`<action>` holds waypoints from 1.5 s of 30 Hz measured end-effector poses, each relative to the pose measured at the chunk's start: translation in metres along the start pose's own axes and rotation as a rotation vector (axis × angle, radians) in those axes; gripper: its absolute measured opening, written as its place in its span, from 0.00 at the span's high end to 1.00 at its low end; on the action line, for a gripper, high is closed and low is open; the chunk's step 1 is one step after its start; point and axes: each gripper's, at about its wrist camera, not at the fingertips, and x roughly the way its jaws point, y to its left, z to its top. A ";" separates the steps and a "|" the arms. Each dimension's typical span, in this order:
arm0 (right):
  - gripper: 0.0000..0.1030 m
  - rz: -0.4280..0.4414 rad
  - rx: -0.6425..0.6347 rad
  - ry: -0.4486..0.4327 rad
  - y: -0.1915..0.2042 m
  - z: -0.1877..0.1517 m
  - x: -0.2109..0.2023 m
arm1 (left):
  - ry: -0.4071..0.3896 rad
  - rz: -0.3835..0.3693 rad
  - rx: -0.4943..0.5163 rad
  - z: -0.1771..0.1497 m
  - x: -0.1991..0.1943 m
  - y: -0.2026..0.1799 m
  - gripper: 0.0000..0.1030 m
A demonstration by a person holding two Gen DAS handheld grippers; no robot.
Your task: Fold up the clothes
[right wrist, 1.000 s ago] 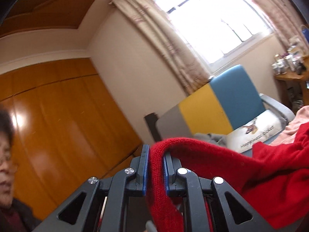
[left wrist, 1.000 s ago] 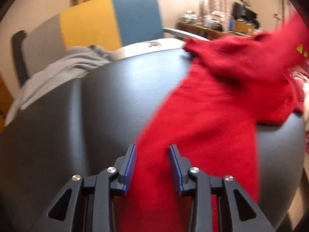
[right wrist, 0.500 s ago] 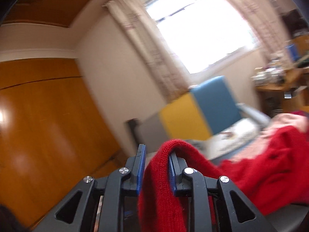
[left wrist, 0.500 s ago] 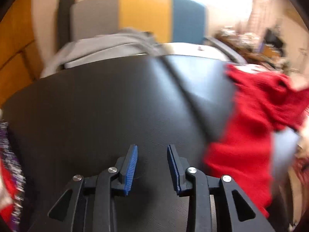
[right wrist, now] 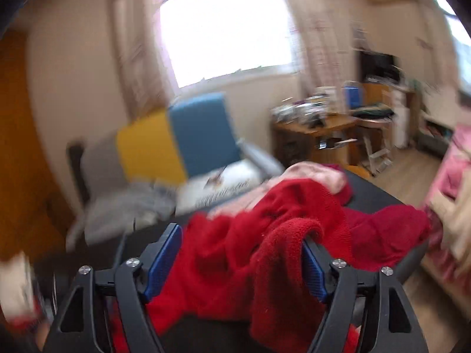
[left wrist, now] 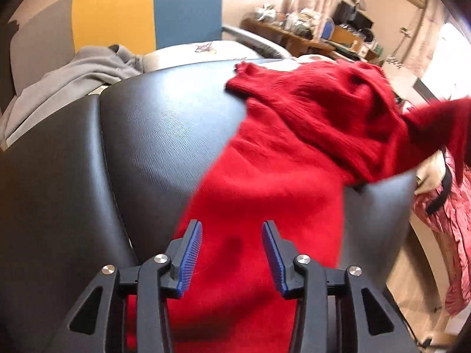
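A red knitted sweater lies rumpled across the black leather surface, its hem near me and its bunched top at the far right. My left gripper is open, its blue pads just above the sweater's near end, holding nothing. In the right wrist view the same sweater lies heaped ahead. My right gripper is open wide; a fold of red fabric drapes over its right finger.
A grey garment lies on a grey, yellow and blue chair behind the black surface. Pink clothing lies at the far edge. A cluttered wooden desk stands at the back right. Pink bedding hangs at the right.
My right gripper has opened from its pinch on the red fabric and tipped down toward the sweater. My left gripper swung left off the sweater, then back over its near end, staying open.
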 end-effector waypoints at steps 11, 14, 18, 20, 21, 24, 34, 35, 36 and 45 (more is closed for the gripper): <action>0.13 0.044 -0.486 0.288 0.078 -0.083 0.116 | 0.070 -0.142 -0.034 0.025 0.048 0.005 0.52; 0.09 -0.036 -0.550 0.214 0.084 -0.074 0.130 | 0.071 -0.137 -0.007 0.028 0.053 -0.007 0.55; 0.00 -0.104 -0.633 0.146 0.091 -0.061 0.157 | 0.074 -0.145 0.011 0.029 0.058 -0.023 0.90; 0.00 -0.144 -0.749 0.183 0.098 -0.064 0.186 | 0.066 -0.148 -0.003 0.027 0.059 -0.025 0.92; 0.00 -0.175 -0.806 0.212 0.097 -0.070 0.201 | 0.058 -0.145 -0.010 0.026 0.058 -0.024 0.93; 0.51 -0.244 -0.935 0.296 0.093 -0.085 0.240 | 0.032 -0.137 -0.032 0.023 0.057 -0.023 0.94; 0.92 0.091 -0.389 0.319 0.066 -0.028 0.202 | -0.209 -0.242 -0.298 0.007 -0.019 0.027 0.95; 0.92 0.148 -0.329 0.297 0.066 -0.018 0.189 | -0.234 -0.247 -0.309 0.004 -0.030 0.030 0.95; 0.92 0.214 -0.277 0.269 0.067 -0.006 0.175 | -0.260 -0.251 -0.320 0.001 -0.041 0.033 0.95; 0.92 0.551 -0.125 -0.022 0.105 0.057 0.042 | -0.434 -0.155 -0.440 -0.035 -0.130 0.090 0.98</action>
